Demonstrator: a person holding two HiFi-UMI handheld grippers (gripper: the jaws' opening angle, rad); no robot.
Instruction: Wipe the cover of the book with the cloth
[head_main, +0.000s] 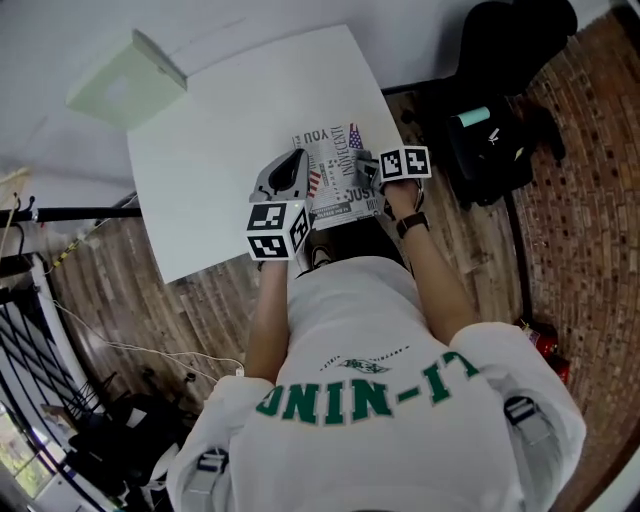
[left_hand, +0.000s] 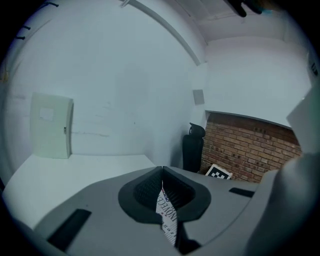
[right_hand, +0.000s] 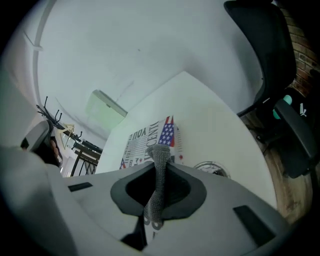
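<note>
Book (head_main: 335, 165) sits at the near edge of the white table (head_main: 220, 120), right in front of the person, printed cover up with a flag patch and big lettering. Left gripper (head_main: 296, 165) is on the book's left side; its own view shows the jaws closed tight on a thin sliver of the printed cover, seen edge-on. Right gripper (head_main: 370, 166) is at the book's right side, jaws clamped on a grey knit cloth (right_hand: 159, 187) that runs as a narrow strip up through the gap, its free end poking out over the cover near the flag patch. Can't confirm whether the cloth is actually pressing on the cover. Off the table: pale green box (head_main: 125, 80) on the wall at the far left corner, black chair (head_main: 500, 90) to the right.
</note>
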